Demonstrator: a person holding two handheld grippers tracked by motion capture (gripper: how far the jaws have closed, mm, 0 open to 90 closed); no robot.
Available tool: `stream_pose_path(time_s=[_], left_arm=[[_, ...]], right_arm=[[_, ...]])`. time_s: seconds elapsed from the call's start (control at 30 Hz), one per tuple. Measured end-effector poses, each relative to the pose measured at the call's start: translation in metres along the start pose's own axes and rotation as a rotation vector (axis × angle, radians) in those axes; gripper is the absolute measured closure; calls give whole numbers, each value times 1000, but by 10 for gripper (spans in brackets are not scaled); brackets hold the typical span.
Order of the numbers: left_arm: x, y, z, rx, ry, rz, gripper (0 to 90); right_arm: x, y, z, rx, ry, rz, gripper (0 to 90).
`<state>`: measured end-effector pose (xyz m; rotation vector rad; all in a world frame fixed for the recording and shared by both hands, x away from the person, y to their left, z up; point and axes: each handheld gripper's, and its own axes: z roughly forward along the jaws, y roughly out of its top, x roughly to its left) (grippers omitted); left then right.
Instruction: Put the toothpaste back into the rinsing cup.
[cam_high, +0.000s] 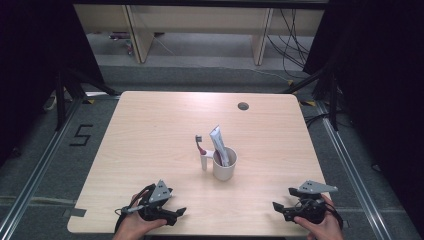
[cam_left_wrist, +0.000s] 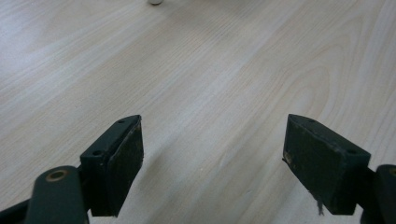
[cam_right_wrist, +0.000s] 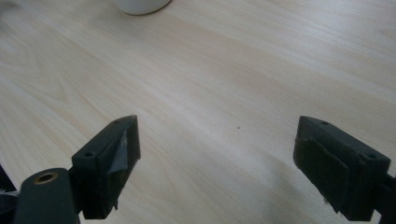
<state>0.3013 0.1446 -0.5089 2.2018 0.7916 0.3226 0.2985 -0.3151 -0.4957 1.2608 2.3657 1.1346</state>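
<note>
Tongs of both hands stand wide open and empty, left tongs and right tongs low at the near bench edge. Well ahead, mid-bench, a white cup holds a toothpaste tube; a toothbrush stands beside it. The tube looks light, soft and smooth, so its flat upper end seems the best hold.

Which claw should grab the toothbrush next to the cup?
Probably the left claw: the toothbrush stands on the cup's left side, so the cup blocks the right claw. Both are open.
</note>
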Motion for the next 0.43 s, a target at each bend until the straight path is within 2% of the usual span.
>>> stream_pose_path(time_s=[0.03,0.13,0.17,0.2,0.23,0.43], left_arm=[[0,0,0,0,0,2,200],[0,0,0,-2,0,0,200],[0,0,0,-2,0,1,200],[0,0,0,-2,0,1,200],[0,0,0,-3,0,-1,200],[0,0,0,-11,-2,-10,200]], right_arm=[[2,0,0,6,1,16,157],[2,0,0,6,8,12,157],[0,0,1,0,4,-13,157],[0,0,1,1,1,-12,157],[2,0,1,9,1,17,157],[2,0,2,10,7,9,157]])
